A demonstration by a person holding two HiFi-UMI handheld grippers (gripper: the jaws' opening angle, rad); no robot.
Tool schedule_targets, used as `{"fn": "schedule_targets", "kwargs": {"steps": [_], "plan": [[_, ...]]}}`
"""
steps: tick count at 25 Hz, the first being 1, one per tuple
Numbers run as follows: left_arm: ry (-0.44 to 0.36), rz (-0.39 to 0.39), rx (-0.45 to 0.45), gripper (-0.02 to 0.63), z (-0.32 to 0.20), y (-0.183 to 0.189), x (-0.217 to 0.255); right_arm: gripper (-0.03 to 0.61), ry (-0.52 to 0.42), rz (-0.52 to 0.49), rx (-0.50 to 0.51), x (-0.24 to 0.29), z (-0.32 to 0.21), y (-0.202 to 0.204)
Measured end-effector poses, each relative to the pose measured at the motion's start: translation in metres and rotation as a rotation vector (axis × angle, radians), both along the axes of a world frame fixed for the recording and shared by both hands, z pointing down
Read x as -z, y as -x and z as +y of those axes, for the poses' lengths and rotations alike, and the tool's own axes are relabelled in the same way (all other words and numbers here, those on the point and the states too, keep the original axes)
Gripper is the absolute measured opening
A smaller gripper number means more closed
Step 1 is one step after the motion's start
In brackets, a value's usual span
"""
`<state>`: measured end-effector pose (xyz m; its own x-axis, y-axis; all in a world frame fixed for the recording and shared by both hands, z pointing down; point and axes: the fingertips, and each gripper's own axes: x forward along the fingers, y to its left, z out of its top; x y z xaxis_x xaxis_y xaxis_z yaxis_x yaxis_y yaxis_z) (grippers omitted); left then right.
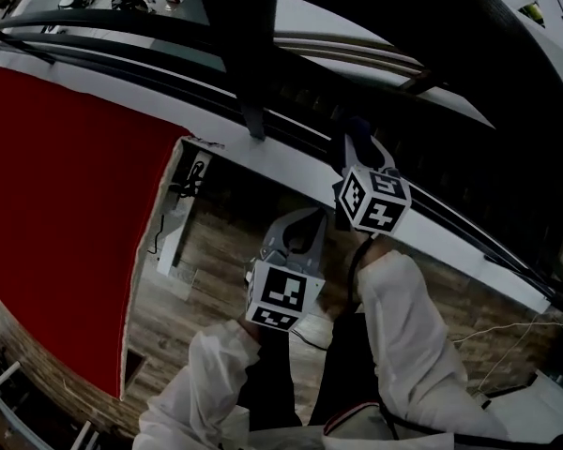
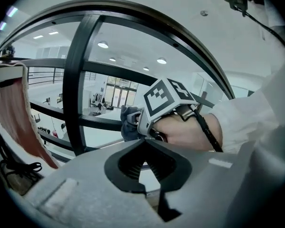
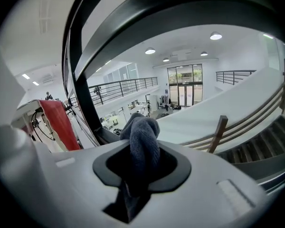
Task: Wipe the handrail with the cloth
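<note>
The black handrail [image 1: 469, 73] tops a railing with a black post [image 2: 76, 89]. My right gripper [image 1: 357, 144] points up at the railing and is shut on a dark blue-grey cloth [image 3: 142, 141], which bulges out beyond the jaws. In the right gripper view the handrail [image 3: 180, 13] arcs close above the cloth; I cannot tell whether they touch. My left gripper [image 1: 305, 221] hangs lower and nearer to me, its jaws shut with nothing between them. From the left gripper view, the right gripper's marker cube [image 2: 168, 96], the hand and the cloth [image 2: 129, 122] show beside the post.
A white ledge [image 1: 291, 162] runs under the railing. A red panel [image 1: 66, 214] hangs at the left, with cables [image 1: 192, 181] by its edge. Wooden flooring [image 1: 216, 279] lies below. Beyond the railing is a drop to a lower hall.
</note>
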<state>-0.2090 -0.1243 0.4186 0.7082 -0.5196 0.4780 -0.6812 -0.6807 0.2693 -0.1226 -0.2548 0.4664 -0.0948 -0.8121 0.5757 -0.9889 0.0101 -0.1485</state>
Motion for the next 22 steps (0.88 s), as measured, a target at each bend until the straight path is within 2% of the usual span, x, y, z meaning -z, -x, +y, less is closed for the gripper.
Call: {"fn": "schedule_targets", "kwargs": {"steps": [6, 22], "plan": [[0.012, -0.011, -0.042, 0.002, 0.030, -0.047, -0.002, 0.091, -0.018, 0.001, -0.045, 0.007, 0.031, -0.053], [0.017, -0.007, -0.277, 0.002, 0.106, -0.193, -0.002, 0.091, 0.017, 0.017, -0.234, -0.001, 0.131, -0.225]]}}
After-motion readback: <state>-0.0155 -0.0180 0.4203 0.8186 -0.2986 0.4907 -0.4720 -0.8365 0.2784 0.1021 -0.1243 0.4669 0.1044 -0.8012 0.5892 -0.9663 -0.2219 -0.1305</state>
